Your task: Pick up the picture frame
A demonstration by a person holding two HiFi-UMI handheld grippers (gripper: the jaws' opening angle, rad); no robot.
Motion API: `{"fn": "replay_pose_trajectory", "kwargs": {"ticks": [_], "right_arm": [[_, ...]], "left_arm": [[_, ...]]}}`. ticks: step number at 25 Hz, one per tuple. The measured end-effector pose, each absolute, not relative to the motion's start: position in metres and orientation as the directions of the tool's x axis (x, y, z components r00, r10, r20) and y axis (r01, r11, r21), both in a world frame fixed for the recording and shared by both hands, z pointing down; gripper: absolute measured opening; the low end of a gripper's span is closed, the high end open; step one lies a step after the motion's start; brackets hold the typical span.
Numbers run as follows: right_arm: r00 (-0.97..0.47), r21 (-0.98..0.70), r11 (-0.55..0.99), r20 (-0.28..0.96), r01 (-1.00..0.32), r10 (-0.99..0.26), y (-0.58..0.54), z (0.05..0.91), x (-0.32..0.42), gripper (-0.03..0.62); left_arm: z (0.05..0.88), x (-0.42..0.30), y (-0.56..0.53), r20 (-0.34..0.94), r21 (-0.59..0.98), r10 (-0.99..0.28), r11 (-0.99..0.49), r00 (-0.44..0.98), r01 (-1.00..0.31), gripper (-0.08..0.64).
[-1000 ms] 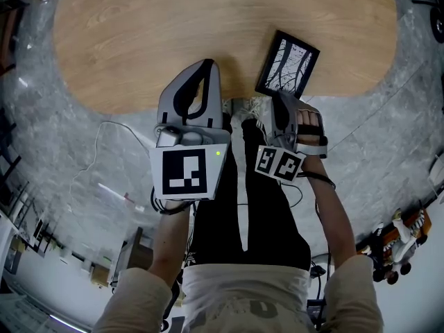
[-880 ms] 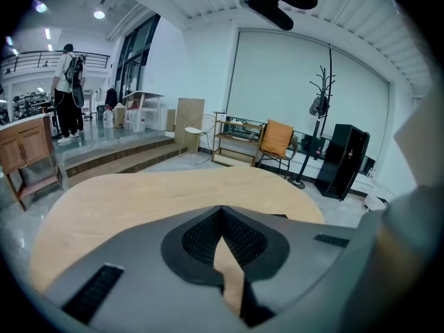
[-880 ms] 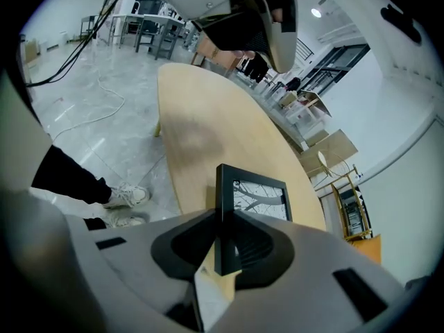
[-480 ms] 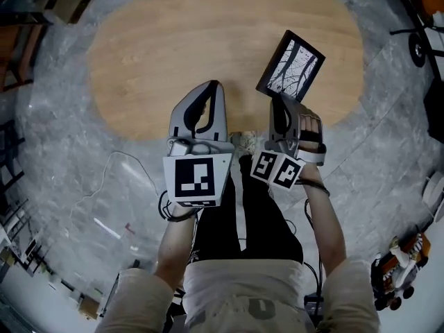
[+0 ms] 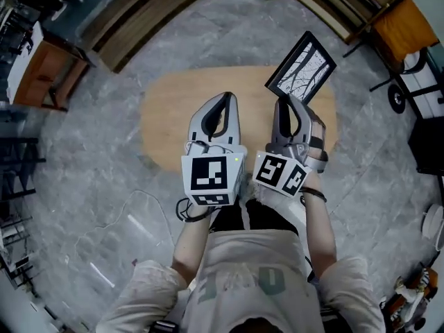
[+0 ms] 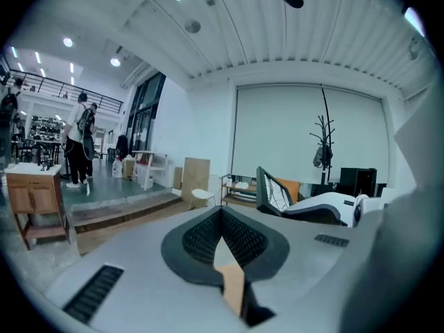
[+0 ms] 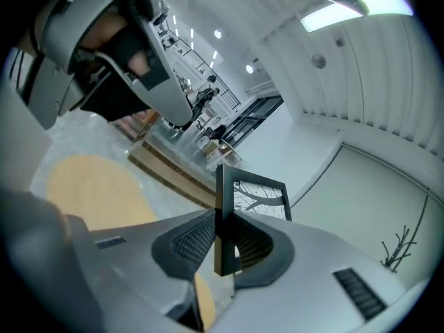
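The picture frame [image 5: 302, 66] is black with a white branch print. It hangs in the air, high above the oval wooden table [image 5: 173, 116]. My right gripper [image 5: 283, 103] is shut on the frame's lower edge; in the right gripper view the frame [image 7: 253, 191] stands upright between the pads [image 7: 225, 245]. My left gripper [image 5: 225, 97] floats beside it on the left, shut with nothing in it [image 6: 222, 212]. The left gripper view catches the frame [image 6: 270, 191] off to the right.
Grey marble floor surrounds the table. A wooden cabinet [image 5: 41, 71] stands at the far left and an orange chair [image 5: 395, 26] at the far right. A thin cable [image 5: 139, 207] lies on the floor. People [image 6: 80, 137] stand far off in the hall.
Both grippers have risen a long way and now point nearly level. The frame went up with the right gripper, and the table looks much smaller below.
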State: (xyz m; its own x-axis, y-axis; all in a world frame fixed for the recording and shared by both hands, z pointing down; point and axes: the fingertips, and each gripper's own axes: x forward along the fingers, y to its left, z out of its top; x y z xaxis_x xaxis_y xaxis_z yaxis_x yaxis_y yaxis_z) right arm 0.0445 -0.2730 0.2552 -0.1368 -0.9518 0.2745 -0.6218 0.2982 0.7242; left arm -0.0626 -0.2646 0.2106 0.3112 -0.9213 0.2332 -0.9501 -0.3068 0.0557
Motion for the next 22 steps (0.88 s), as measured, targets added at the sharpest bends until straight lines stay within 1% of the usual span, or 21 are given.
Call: {"fn": "replay_pose_trajectory", "kwargs": {"ticks": [2,5,7,10,15,17,22], "right_arm": [[-0.177,0.686,0.301,0.247,-0.662,-0.953,-0.264,0.218,0.038,0.083],[-0.199,0.632,0.274,0.188,-0.725,-0.962,-0.251,0.170,0.027,0.083],[-0.210,0.591,0.259,0.151,-0.764,-0.966,-0.239,0.143,0.020,0.083],[-0.267,0.512,0.272,0.085,-0.815,-0.960,-0.220,0.106,0.013,0.083],[-0.329,0.260,0.305,-0.054,-0.916,-0.943,-0.193,0.061,0.016,0.083],[-0.338,0.192,0.322,-0.061,-0.927,-0.939,-0.184,0.057,0.019,0.083],[-0.371,0.123,0.366,-0.023,-0.923,-0.928,-0.171,0.069,0.022,0.083]], "left_arm": [[0.171,-0.064,-0.255,0.194,0.027,-0.935,-0.297,0.296,-0.955,0.009],[0.123,-0.070,-0.235,0.136,-0.005,-0.947,-0.296,0.292,-0.955,0.009],[0.100,-0.075,-0.222,0.098,-0.009,-0.951,-0.297,0.295,-0.955,0.009],[0.075,-0.079,-0.205,0.040,-0.002,-0.957,-0.288,0.288,-0.958,0.009],[0.060,-0.081,-0.186,-0.024,-0.005,-0.962,-0.271,0.271,-0.962,0.009],[0.060,-0.081,-0.181,-0.030,-0.002,-0.962,-0.273,0.273,-0.962,0.009],[0.064,-0.082,-0.176,-0.016,-0.020,-0.961,-0.275,0.276,-0.961,0.009]]}}
